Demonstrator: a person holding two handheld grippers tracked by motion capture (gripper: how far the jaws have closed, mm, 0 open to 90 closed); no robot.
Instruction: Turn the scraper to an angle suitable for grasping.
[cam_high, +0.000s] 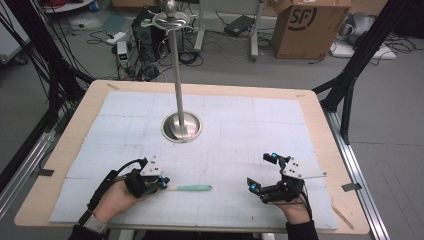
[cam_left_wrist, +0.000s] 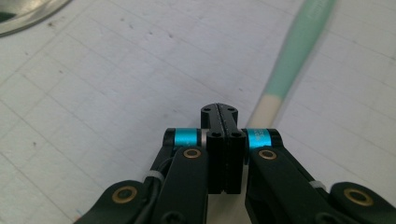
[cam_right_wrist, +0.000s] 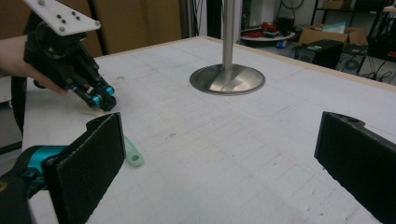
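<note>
On white gridded surface (cam_high: 240, 140), my left tool (cam_high: 163, 183) pinched empty beside mint-green plastic-handled utensil (cam_high: 192, 188); right tool (cam_high: 261, 172) spread wide.

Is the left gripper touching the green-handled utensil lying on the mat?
Cannot tell. In the left gripper view the left gripper has its jaws shut together on nothing, and the green-handled utensil passes close beside them; whether its pale end brushes them isn't plain.
</note>
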